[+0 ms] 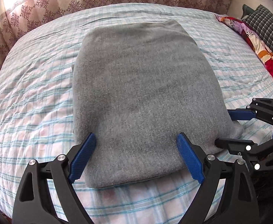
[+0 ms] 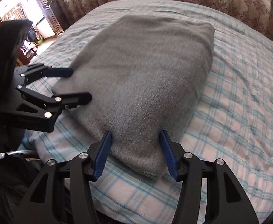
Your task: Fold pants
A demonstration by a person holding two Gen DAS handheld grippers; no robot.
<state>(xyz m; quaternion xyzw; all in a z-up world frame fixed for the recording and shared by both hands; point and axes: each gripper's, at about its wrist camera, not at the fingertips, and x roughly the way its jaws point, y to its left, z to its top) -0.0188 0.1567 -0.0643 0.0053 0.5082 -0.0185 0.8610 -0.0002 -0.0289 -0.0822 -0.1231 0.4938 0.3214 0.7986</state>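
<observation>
The grey pants (image 1: 145, 84) lie folded into a thick rectangle on the checked bed sheet (image 1: 33, 93). My left gripper (image 1: 136, 136) stands wide open over the near edge of the fold, its blue pads apart from the cloth on both sides. In the right wrist view the pants (image 2: 145, 74) run away from me, and my right gripper (image 2: 136, 133) is open astride their near corner without pinching the fabric. The right gripper (image 1: 223, 127) also shows at the pants' right corner in the left wrist view. The left gripper (image 2: 80, 84) appears at the pants' left side.
A colourful blanket (image 1: 256, 43) and a dark checked pillow (image 1: 267, 24) lie at the bed's far right. A patterned curtain (image 1: 43, 5) hangs behind the bed. Bare sheet (image 2: 239, 102) surrounds the pants. A bright doorway (image 2: 24, 18) opens at the far left.
</observation>
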